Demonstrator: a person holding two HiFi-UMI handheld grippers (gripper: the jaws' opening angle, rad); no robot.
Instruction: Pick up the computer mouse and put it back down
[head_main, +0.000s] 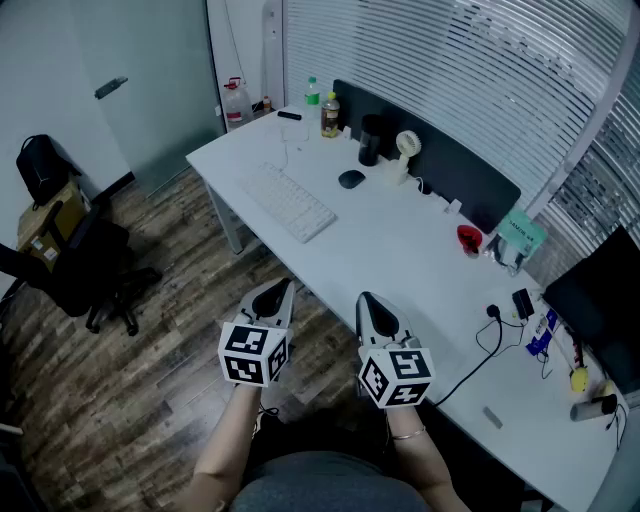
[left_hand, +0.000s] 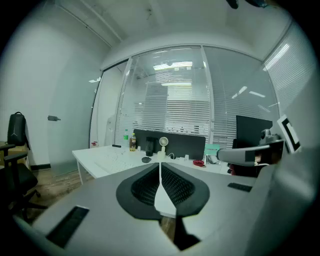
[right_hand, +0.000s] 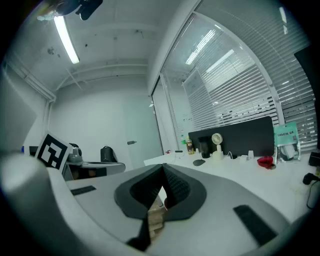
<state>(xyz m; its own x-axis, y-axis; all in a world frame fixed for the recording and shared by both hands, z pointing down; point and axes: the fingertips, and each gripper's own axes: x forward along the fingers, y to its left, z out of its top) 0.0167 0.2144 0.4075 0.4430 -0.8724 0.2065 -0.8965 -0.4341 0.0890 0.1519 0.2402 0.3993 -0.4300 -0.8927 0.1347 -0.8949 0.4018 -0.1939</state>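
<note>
Jaws closed on nothing, the left gripper (head_main: 283, 288) and right gripper (head_main: 367, 299) are held short of the desk (head_main: 400, 255), the mouse (head_main: 351, 179) lying well ahead beside the keyboard (head_main: 290, 201), seemingly more in line with the right one.

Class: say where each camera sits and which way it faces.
Head view: on the person's head, facing steeply down at the desk; shows both forearms, left gripper, right gripper.
Left gripper view: on that gripper, facing along its shut jaws towards the desk; right gripper at right.
Right gripper view: on that gripper, likewise facing the desk; left gripper at left.
Shared: all three show the mouse.
</note>
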